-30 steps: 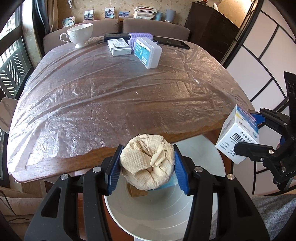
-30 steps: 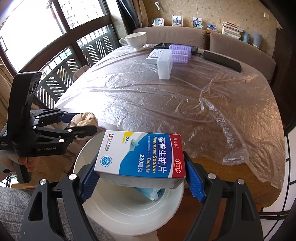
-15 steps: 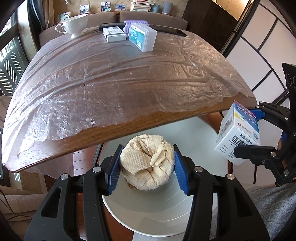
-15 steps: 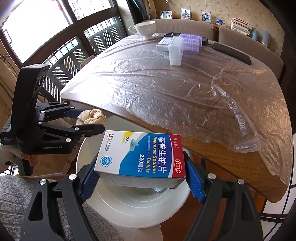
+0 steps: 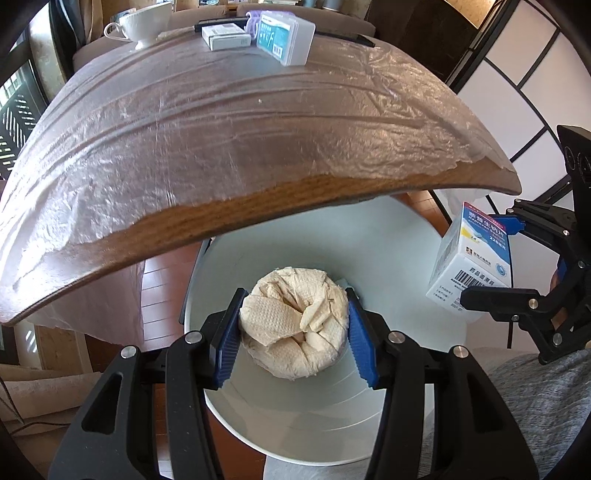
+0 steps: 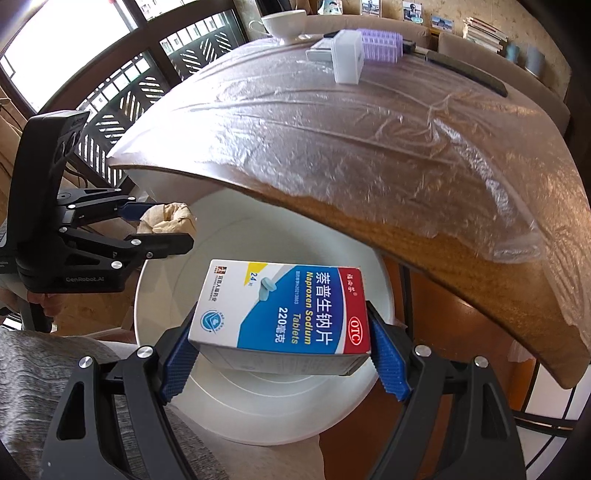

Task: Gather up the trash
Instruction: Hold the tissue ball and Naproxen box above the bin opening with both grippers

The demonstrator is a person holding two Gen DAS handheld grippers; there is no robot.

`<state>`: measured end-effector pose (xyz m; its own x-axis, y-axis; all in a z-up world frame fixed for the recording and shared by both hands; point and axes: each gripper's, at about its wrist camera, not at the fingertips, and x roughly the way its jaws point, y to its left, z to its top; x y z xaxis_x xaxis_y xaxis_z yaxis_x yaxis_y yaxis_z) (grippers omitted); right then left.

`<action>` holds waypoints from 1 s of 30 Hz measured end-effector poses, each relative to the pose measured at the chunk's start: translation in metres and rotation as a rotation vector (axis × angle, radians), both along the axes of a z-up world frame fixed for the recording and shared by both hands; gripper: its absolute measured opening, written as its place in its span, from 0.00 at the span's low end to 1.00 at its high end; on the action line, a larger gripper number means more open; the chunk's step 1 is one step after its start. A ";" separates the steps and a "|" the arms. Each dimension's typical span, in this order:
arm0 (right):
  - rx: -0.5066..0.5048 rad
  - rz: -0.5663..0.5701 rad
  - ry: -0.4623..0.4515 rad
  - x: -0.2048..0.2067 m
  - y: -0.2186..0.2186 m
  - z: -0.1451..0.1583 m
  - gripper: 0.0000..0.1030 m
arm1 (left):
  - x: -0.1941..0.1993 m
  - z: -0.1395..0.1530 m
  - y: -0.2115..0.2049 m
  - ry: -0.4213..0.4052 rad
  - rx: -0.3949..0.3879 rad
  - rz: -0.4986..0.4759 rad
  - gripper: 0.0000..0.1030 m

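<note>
My left gripper [image 5: 293, 341] is shut on a crumpled beige paper towel [image 5: 293, 334] and holds it over the open white trash bin [image 5: 391, 258], below the table edge. My right gripper [image 6: 282, 354] is shut on a white, blue and red medicine box [image 6: 284, 308] and holds it over the same bin [image 6: 258, 410]. In the left wrist view the box [image 5: 471, 264] and right gripper [image 5: 524, 258] hang at the bin's right rim. In the right wrist view the left gripper [image 6: 159, 229] with the towel [image 6: 168, 221] is at the bin's left rim.
A wooden table under clear plastic film [image 5: 240, 129] juts over the bin's far side. At its far end stand a white cup [image 5: 146, 22], a white pill box [image 5: 284, 37], a flat carton [image 5: 225, 37] and a purple case [image 6: 380, 44]. Grey-clad legs [image 5: 546, 413] lie beside the bin.
Both grippers have sunk lower with their loads, from table height to below the table edge, down toward the bin's mouth. Both stay shut.
</note>
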<state>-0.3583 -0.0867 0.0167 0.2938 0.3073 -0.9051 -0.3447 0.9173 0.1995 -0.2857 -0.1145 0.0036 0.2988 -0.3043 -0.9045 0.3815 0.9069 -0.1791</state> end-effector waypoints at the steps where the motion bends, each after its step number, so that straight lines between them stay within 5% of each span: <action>1: -0.001 -0.001 0.003 0.000 0.000 -0.002 0.78 | 0.001 -0.002 0.000 0.001 0.003 -0.001 0.51; 30: -0.055 0.052 0.065 0.015 0.020 -0.041 0.78 | 0.002 -0.060 -0.014 0.019 0.106 -0.074 0.51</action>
<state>-0.3435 -0.0672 -0.0240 0.2191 0.2696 -0.9377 -0.3805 0.9086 0.1723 -0.2833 -0.1283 -0.0561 0.2616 -0.2272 -0.9381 0.4458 0.8904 -0.0914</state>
